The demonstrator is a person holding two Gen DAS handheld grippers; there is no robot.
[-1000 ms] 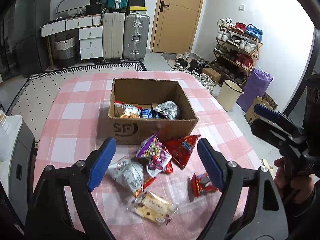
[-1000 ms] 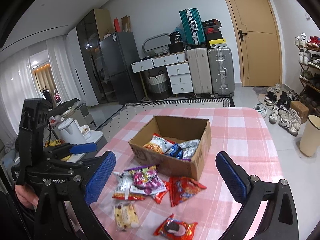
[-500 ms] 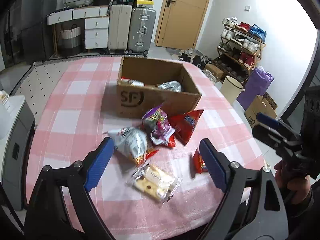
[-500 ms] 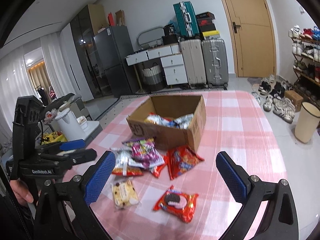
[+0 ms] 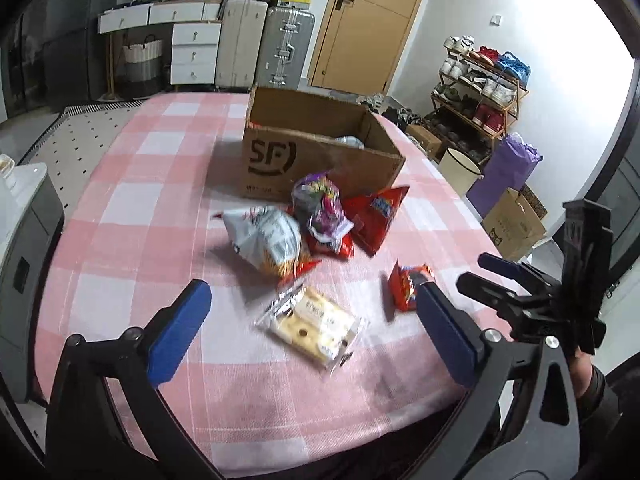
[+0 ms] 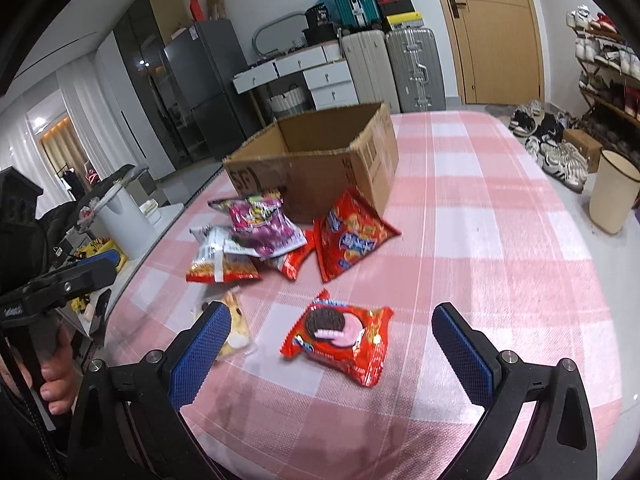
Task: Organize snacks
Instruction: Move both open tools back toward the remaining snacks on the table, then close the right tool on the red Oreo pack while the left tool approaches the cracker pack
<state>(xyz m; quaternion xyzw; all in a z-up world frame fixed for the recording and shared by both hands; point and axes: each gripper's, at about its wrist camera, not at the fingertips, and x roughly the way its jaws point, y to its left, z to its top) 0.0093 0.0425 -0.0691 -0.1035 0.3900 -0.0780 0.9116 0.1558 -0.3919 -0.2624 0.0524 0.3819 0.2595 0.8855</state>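
Observation:
A brown cardboard box (image 5: pixel 320 160) marked SF stands on the pink checked table (image 5: pixel 120 240), also in the right wrist view (image 6: pixel 320 160). In front of it lie a white-orange bag (image 5: pixel 268 240), a purple bag (image 5: pixel 320 208) and a red bag (image 5: pixel 376 216). Nearer lie a clear pack of biscuits (image 5: pixel 316 326) and a red Oreo pack (image 6: pixel 340 338). My left gripper (image 5: pixel 312 336) is open above the biscuit pack. My right gripper (image 6: pixel 330 350) is open around the Oreo pack, above it.
The table's near edge runs just below both grippers. A white appliance (image 6: pixel 116 216) stands off the table's left side. A bin (image 6: pixel 612 196), shoe rack (image 5: pixel 480 88) and suitcases (image 5: pixel 264 44) stand on the floor beyond.
Both grippers have dropped lower and closer to the table's near side. The biscuit pack and the Oreo pack now sit between their fingers. The box's contents are mostly out of sight.

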